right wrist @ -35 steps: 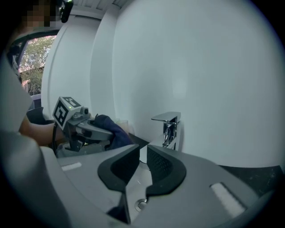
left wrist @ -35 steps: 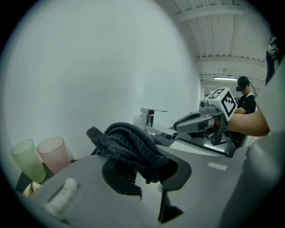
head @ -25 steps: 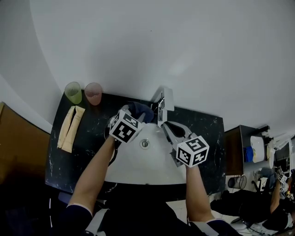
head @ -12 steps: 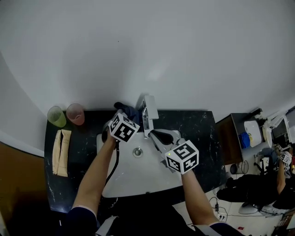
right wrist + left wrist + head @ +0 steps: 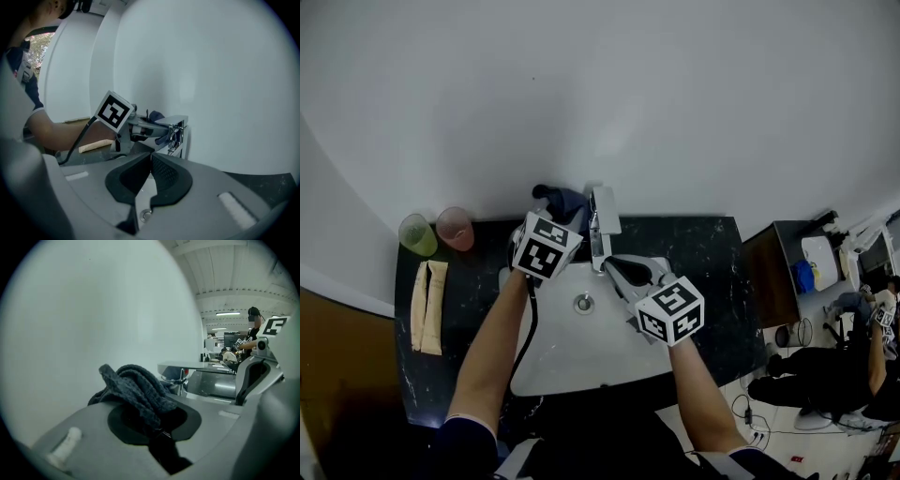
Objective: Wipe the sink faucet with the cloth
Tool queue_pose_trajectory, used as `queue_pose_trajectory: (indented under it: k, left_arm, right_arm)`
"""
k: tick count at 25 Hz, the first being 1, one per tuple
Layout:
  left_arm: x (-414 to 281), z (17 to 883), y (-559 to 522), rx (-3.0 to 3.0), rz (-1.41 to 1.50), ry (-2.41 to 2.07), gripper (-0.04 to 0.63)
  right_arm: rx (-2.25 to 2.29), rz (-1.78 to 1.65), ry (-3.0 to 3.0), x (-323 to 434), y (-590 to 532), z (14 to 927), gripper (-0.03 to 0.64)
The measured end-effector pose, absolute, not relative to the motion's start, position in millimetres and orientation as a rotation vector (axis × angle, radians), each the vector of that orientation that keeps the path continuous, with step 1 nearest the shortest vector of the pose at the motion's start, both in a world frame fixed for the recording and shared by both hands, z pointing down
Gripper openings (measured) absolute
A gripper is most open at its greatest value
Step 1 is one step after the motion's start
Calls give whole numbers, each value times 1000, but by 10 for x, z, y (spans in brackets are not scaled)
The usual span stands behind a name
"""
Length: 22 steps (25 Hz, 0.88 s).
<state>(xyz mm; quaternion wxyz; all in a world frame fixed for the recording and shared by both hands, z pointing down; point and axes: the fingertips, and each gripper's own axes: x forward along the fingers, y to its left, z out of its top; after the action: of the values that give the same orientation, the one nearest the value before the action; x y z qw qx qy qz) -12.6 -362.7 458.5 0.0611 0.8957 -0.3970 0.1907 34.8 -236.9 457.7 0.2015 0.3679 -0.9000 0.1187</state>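
Beside faucet (image 5: 602,220), my left gripper (image 5: 157,430) pinches bunched cloth (image 5: 138,387) by thin fold; may slip mid-wipe; right gripper (image 5: 149,176) closed, empty

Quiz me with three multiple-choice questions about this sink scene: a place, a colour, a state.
1. Where is the green cup? A in the sink; B on the black counter; C on the floor.
2. What colour is the cloth? A dark blue-grey; B yellow; C white.
3. The right tongs are: A wide open; B holding the cloth; C shut, empty.
Answers: B, it stands at the counter's left end; A, it looks dark in the left gripper view; C, the pads meet with nothing between.
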Motion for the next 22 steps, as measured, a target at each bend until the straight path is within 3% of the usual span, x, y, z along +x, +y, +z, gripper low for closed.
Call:
queue_pose_trajectory:
  k: [6, 22]
  left_arm:
    - [-114, 4148, -3618, 2782, 474, -1266, 58]
    - [49, 4029, -3052, 2888, 598, -1189, 58]
  right_arm:
    - [1042, 337, -2524, 362, -2376, 4567, 6]
    - [1026, 367, -2582, 350, -2397, 4571, 6]
